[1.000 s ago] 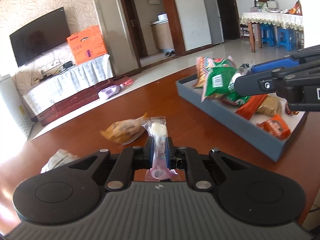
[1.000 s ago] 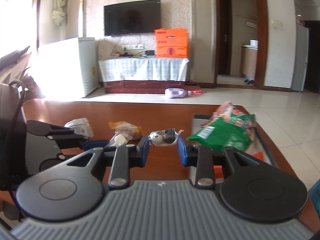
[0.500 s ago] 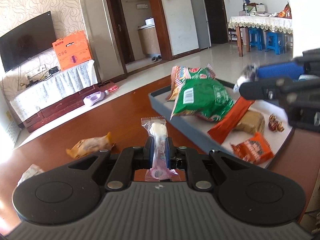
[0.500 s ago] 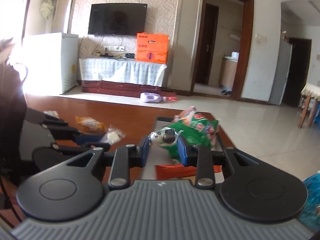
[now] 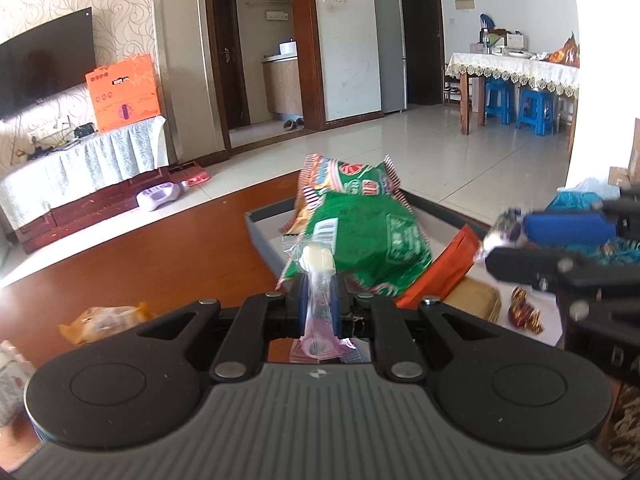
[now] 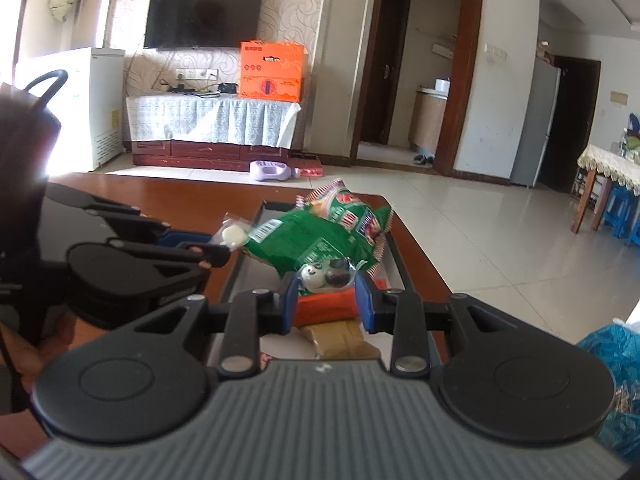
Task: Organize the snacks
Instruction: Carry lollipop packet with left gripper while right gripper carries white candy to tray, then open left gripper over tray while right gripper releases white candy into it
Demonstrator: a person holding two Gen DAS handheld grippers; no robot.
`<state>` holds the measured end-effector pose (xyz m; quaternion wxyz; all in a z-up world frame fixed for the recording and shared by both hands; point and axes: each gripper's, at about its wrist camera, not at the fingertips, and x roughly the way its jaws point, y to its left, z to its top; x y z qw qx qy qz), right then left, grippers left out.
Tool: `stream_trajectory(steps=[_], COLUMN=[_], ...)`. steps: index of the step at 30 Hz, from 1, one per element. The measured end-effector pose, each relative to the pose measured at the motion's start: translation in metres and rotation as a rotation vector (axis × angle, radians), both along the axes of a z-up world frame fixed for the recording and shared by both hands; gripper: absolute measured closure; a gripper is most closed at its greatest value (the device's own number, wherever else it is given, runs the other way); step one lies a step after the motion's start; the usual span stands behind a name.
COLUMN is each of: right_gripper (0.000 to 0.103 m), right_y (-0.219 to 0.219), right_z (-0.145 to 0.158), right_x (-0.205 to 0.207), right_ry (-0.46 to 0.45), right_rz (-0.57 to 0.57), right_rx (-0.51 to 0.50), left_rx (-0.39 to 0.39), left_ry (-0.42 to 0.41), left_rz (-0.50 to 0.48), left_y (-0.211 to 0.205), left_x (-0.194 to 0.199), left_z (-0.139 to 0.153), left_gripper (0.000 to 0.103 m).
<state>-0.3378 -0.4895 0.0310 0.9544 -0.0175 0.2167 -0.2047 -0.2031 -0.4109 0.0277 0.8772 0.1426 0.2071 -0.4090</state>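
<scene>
My left gripper (image 5: pixel 319 296) is shut on a clear-wrapped white candy (image 5: pixel 317 260) with a pink end, held just short of the grey tray's near wall (image 5: pixel 260 236). My right gripper (image 6: pixel 326 298) is shut on a small panda-print candy (image 6: pixel 326 274), hanging over the tray (image 6: pixel 396 256). The tray holds a green snack bag (image 5: pixel 360 232), an orange packet (image 5: pixel 448 268), a tan bar (image 6: pixel 340 338) and a red-gold candy (image 5: pixel 524 310). From the left wrist view the right gripper (image 5: pixel 504 236) shows at the right; from the right wrist view the left gripper (image 6: pixel 224 242) is at the left.
An orange-wrapped snack (image 5: pixel 102 318) and a white packet (image 5: pixel 10 376) lie on the brown table (image 5: pixel 168 264) to the left. A blue plastic bag (image 6: pixel 612 364) sits off the table's right side. Tiled floor lies beyond the table's far edge.
Both grippers have moved toward the tray with their candies still held. The left one now stands at the tray's near wall, and the right one is over the tray's contents.
</scene>
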Motion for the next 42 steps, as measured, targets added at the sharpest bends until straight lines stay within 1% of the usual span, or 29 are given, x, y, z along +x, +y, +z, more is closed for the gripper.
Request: stream_trajectory(steps=[10,15,16,17,18,19,20,21,23,24,27,30,33,38,42], right_gripper=[0.069,0.069,0.069,0.069,0.069,0.069,0.069,0.069,0.069,0.069,0.069,0.069,0.069,0.069,0.069], right_y=[-0.017,-0.03,-0.031,-0.032,-0.032,-0.031,-0.031,-0.032,-0.033,-0.033,-0.032,-0.03,-0.028,-0.023,-0.024], right_z=[-0.008,-0.012,-0.012,-0.013,-0.014,-0.015,-0.015,-0.016,-0.016,-0.016,-0.018,-0.02,-0.024,-0.025,-0.026], right_x=[-0.004,-0.007,-0.007,-0.007,-0.006,-0.005,-0.005,-0.005,-0.004,-0.004,-0.002,0.001,0.005,0.009,0.011], right_ry=[0.029,0.032,0.033,0.034,0.037,0.041,0.042,0.041,0.039,0.039,0.048,0.064,0.089,0.098,0.097], right_rz=[-0.054,-0.088,-0.09,-0.09,-0.088,-0.087,-0.086,-0.084,-0.083,-0.08,-0.066,-0.051,-0.032,-0.015,-0.016], right_rx=[0.047,0.093,0.097,0.102,0.103,0.102,0.105,0.109,0.114,0.119,0.126,0.134,0.137,0.133,0.133], left_rx=[-0.06,-0.059,-0.054,-0.049,-0.043,-0.039,-0.035,-0.029,-0.012,-0.008,-0.005,0.005,-0.005,-0.024,-0.011], left_ry=[0.036,0.053,0.055,0.051,0.051,0.052,0.049,0.041,0.015,0.006,0.011,-0.002,-0.001,0.001,-0.004], left_rz=[-0.061,-0.082,-0.077,-0.069,-0.067,-0.067,-0.067,-0.066,-0.047,-0.036,-0.033,-0.025,-0.018,-0.022,-0.026], left_y=[-0.043,-0.058,-0.06,-0.062,-0.063,-0.064,-0.063,-0.063,-0.063,-0.062,-0.058,-0.052,-0.042,-0.032,-0.028], left_x=[0.002,0.006,0.007,0.007,0.007,0.007,0.007,0.007,0.004,0.004,0.007,0.008,0.01,0.009,0.008], left_z=[-0.007,-0.013,-0.014,-0.015,-0.017,-0.018,-0.019,-0.019,-0.02,-0.02,-0.02,-0.02,-0.017,-0.012,-0.013], left_gripper=[0.089,0.089,0.086,0.076,0.072,0.062,0.049,0.043,0.02,0.019,0.019,0.019,0.018,0.017,0.017])
